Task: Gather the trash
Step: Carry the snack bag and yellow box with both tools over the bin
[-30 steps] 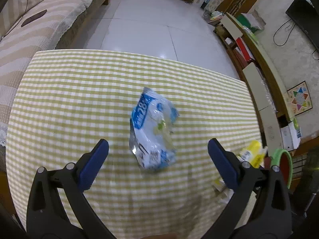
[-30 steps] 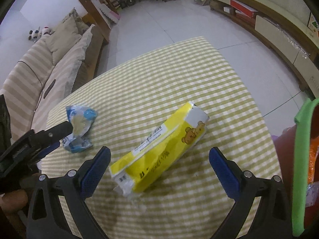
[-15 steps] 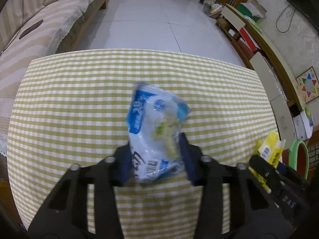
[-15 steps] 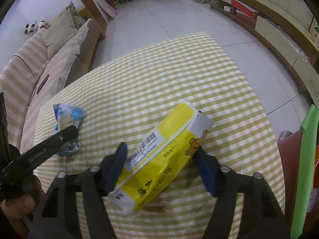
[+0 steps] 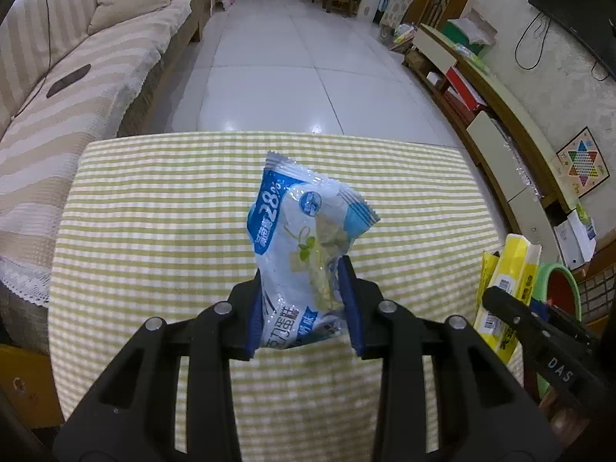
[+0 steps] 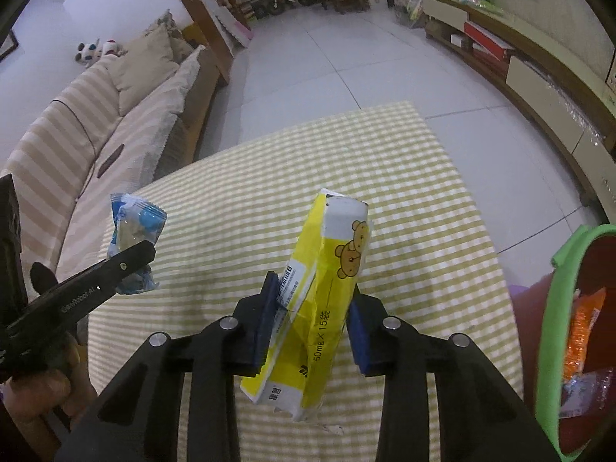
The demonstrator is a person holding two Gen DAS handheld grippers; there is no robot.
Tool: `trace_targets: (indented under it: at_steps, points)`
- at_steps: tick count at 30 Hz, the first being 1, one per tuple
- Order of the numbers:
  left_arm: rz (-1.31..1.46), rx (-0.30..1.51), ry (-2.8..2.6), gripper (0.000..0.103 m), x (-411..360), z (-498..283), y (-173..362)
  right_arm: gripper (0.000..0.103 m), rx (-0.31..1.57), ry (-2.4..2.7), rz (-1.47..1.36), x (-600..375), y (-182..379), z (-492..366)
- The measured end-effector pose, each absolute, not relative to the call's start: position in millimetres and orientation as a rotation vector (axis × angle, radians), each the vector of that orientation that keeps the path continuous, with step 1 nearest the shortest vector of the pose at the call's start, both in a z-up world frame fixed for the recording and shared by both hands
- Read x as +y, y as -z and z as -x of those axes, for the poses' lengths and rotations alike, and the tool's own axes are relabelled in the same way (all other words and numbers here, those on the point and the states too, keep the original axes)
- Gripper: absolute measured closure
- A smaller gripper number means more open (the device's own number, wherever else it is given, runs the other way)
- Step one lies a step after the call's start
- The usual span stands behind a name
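Now, line by line:
Left gripper (image 5: 304, 304): jaws closing on the blue-and-white wrapper (image 5: 304, 238), blue pads pinching its lower half so the loose top stands free above the fingers.
Blue-and-white wrapper, place: clear of the checked tablecloth (image 5: 154, 211), hanging over its middle; gripped low, likely because that end lay nearest the fingers.
Right gripper (image 6: 312, 327): clamped tight across the yellow carton (image 6: 319, 300), squeezing the crumpled card flat between the pads.
Yellow carton, pose: tilted up on end, bear print on the upper part, torn bottom end hanging below the fingers, off the cloth.
Bin (image 6: 554, 308): green-rimmed, red inside, just past the table's right edge; orange packet (image 6: 581, 331) already lying in it.
Reason for two grips at once: probably one trip to the bin with both pieces.
Next need, as a guess: swing rightward over the green rim before releasing.
Risk: slick film slipping from a low pinch.
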State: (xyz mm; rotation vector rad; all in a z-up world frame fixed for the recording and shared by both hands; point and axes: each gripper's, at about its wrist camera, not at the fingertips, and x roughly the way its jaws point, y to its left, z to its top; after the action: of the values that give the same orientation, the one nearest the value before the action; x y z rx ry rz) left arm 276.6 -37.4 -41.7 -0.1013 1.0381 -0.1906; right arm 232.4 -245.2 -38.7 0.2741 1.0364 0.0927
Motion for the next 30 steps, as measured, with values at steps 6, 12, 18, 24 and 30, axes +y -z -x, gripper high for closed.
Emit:
trace_targets:
  at_steps: [6,12,18,24,30]
  points:
    - [0.101,1.007,0.201,0.070,-40.2,-249.7,15.4,0.070,0.986,-0.116,-0.242,-242.6,7.2,-209.3]
    - [0.104,0.980,0.213,0.070,-44.0,-222.4,-9.2,0.070,0.946,-0.127,-0.236,-246.7,-15.3,-182.9]
    - [0.089,0.955,0.230,0.070,-56.4,-200.7,-29.3,0.070,0.908,-0.126,-0.246,-257.3,-33.6,-163.3]
    - [0.071,0.941,0.264,0.070,-78.7,-190.4,-42.5,0.070,0.875,-0.107,-0.258,-277.1,-48.4,-147.5]
    - [0.046,0.934,0.305,0.070,-108.5,-186.0,-51.3,0.070,0.850,-0.069,-0.269,-304.3,-56.9,-133.1]
